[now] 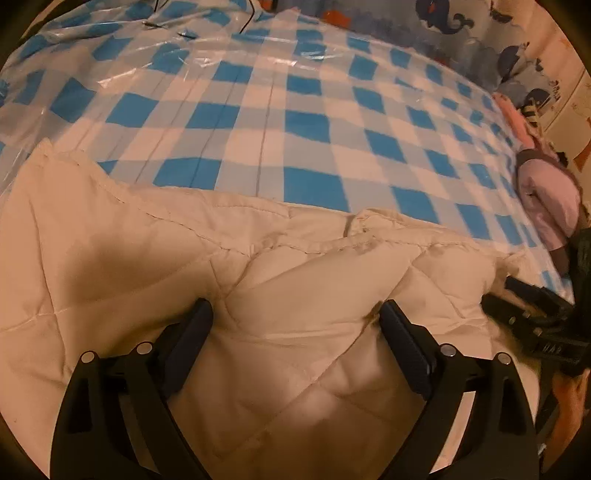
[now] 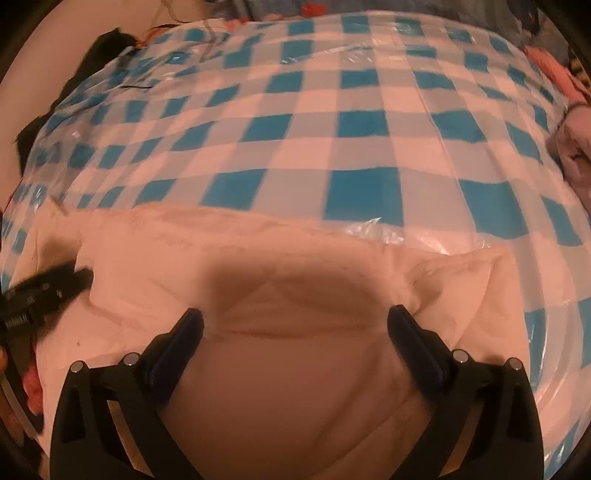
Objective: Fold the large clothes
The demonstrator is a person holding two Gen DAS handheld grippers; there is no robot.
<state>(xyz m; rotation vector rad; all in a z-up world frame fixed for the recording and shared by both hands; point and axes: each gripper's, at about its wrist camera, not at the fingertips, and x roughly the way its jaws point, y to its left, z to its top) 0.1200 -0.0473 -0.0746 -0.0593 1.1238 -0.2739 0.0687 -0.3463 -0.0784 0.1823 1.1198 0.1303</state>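
- Left tongs (image 1: 295,314) apart, tips on or just over the cream quilted coat (image 1: 184,258), nothing clamped.
- Right tongs (image 2: 295,321) also wide apart over the same coat, pads not pinching cloth.
- Coat lies right under both, long edge running side to side across the views; hands side by side, neither clearly nearer.
- Beyond the edge: bare blue checked sheet (image 1: 314,122) under clear plastic.
- Far right: pink clothes (image 1: 550,199).

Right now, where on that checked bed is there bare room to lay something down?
The checked sheet beyond the cream quilted garment lies bare across its middle. It is crowded at the pink clothes on the right edge and the cables far left.
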